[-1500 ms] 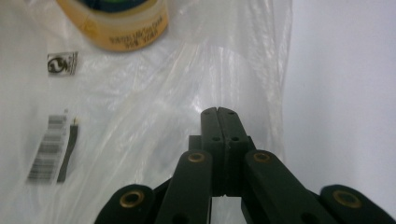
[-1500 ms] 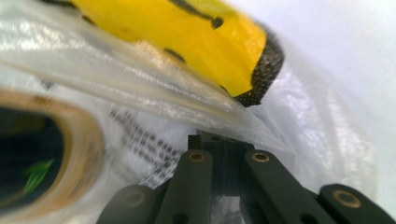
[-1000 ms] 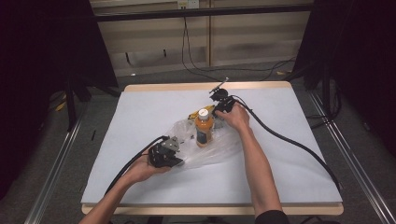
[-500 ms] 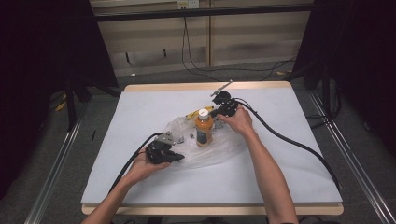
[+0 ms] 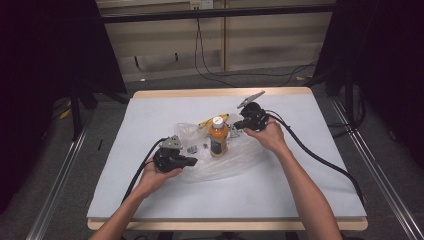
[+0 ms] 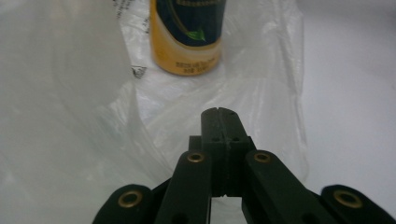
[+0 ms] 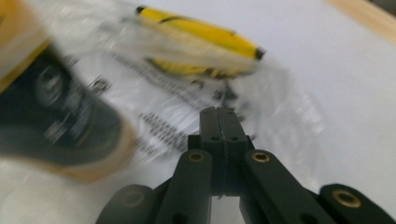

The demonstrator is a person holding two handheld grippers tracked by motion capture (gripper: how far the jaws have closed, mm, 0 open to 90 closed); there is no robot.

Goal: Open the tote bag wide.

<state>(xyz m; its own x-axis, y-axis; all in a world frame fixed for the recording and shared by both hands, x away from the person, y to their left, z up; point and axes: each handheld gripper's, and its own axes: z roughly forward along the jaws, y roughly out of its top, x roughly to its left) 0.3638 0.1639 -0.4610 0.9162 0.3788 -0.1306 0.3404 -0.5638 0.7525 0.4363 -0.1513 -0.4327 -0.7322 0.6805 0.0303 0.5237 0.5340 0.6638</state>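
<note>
**Clear bag pinched from two sides, bottle upright in the middle**

White sheet covers the table [image 5: 150, 200], wooden edge showing at near and far sides. Dark floor and black frame around it, cables trailing off behind.

Clear plastic bag [image 5: 225, 162] lies crumpled mid-table, printed text on it. In the left gripper view the bag [image 6: 93, 116] spreads under and around the jaws; in the right gripper view the bag [image 7: 187, 116] carries black print, blurred.

Left hand [image 5: 152, 177] and right hand [image 5: 272, 137] come in from the bottom, each on a gripper with a black cable.

Bottle [image 5: 218, 136] stands upright on the bag, orange liquid, dark label, white cap, between the two grippers. Its base [image 6: 187, 42] sits ahead of the left jaws. It shows blurred and tilted at left of the right gripper view [image 7: 60, 121].

Left gripper [image 5: 192, 161] at the bag's near-left edge, jaws closed together [image 6: 219, 114]; film between them cannot be told for sure. Right gripper [image 5: 236, 125] at the far-right edge, jaws also closed [image 7: 218, 114], same doubt.

Yellow object [image 5: 212, 120], long with black ends, lies just behind the bottle, seemingly under the film [image 7: 201, 39].

Small dark bits [image 5: 192, 148] lie left of the bottle, too small to tell.
</note>
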